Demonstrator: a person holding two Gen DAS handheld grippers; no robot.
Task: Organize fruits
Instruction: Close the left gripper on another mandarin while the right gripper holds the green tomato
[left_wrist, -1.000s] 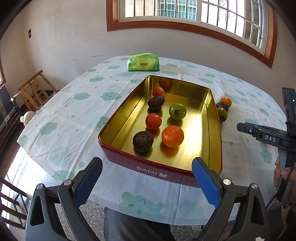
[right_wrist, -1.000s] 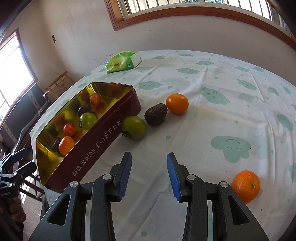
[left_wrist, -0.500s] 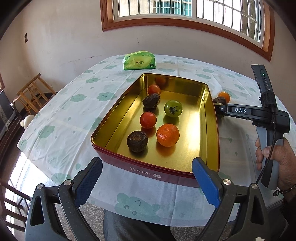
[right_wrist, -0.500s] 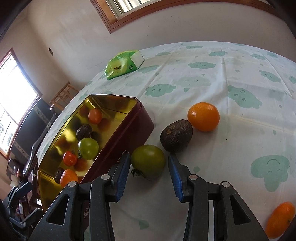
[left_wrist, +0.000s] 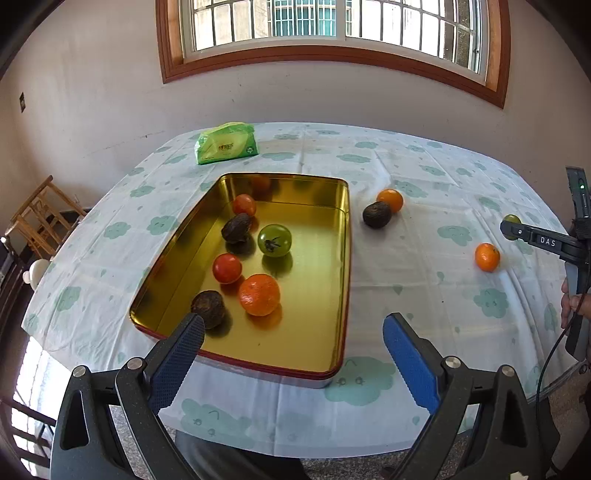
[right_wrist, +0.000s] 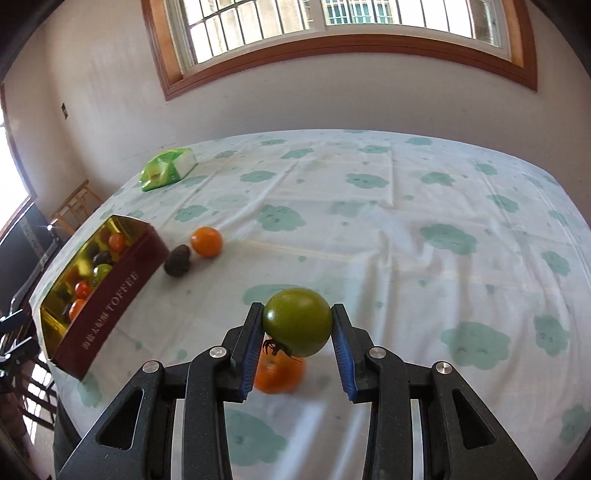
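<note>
Glossy gold metal tin (left_wrist: 334, 236), smooth shiny green tomato (right_wrist: 297, 321), matt printed cloth tablecloth (right_wrist: 406, 236)

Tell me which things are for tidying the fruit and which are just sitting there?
For the job: green tomato in the right gripper, gold tin, loose oranges, dark fruit, left gripper.
Just there: green tissue pack, wooden chair.

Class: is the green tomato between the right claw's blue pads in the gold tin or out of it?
Out. The green tomato is clamped in the right claw above the tablecloth, away from the gold tin.
</note>
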